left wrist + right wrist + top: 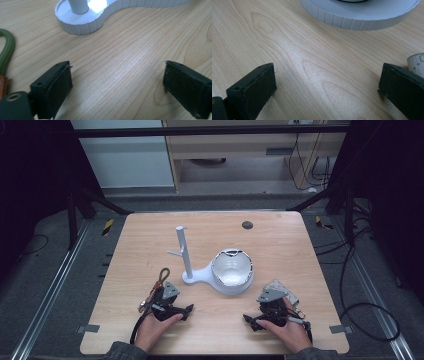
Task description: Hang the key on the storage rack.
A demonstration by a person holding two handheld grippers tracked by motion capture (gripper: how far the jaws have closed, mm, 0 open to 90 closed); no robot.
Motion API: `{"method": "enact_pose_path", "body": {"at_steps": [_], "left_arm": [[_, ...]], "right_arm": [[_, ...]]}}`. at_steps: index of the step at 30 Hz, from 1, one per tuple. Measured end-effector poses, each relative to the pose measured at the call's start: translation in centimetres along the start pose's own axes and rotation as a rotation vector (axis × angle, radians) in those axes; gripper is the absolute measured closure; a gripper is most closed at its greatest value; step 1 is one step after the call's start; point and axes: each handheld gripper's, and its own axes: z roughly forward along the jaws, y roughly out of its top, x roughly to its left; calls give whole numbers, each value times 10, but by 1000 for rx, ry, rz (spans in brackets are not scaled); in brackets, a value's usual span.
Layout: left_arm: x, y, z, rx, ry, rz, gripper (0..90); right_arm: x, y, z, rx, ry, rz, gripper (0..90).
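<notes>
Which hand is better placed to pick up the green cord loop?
Left. The green cord loop lies just beyond the left claw, whose jaws stand open; the right claw sits across the wooden table.

White ribbed stand (200, 275); olive-green cord (7, 47); black gripper (117, 85); pale wood-grain table (280, 245).

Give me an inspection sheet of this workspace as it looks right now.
Surface: wooden table, with a dark round spot near the far edge.
Job's things: white stand with upright post; white bowl on its base; green rope loop by the left gripper.
Clutter: nothing seen.
Grippers: left gripper and right gripper open, nothing between the fingers, low over the table.
Cables: black cables on the floor at right.
Surroundings: dark frame, grey floor.
</notes>
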Motion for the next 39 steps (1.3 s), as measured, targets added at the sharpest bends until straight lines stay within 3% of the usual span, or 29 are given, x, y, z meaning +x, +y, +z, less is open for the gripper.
{"method": "enact_pose_path", "body": {"at_steps": [4,10,15,18,21,22,23,26,29,34,39], "left_arm": [[0,1,2,14,-16,11,5],[6,2,-7,9,-9,-5,62],[24,6,-28,58,48,25,81],[38,6,-37,92,70,13,83],[56,5,-44,118,87,-30,95],[56,5,-44,118,87,-30,107],[67,6,-47,136,107,-55,112],[82,7,-52,160,109,-94,157],[93,10,-54,180,117,-107,213],[101,20,-51,201,94,-125,322],[101,26,-43,219,90,-131,413]], "right_arm": [[0,0,0,-1,0,1,10],[0,0,0,-1,-1,2,10],[0,0,0,1,-1,5,10],[0,-1,-1,1,-3,5,10],[0,-1,-1,-1,-4,3,10],[0,-1,-1,-1,-4,3,11],[0,-1,-1,-1,-4,4,10],[0,-1,-1,-2,-5,4,10],[0,-1,-1,-2,-5,4,10],[0,-1,-1,-2,-5,4,10],[0,-2,-2,0,-6,5,10]]}}
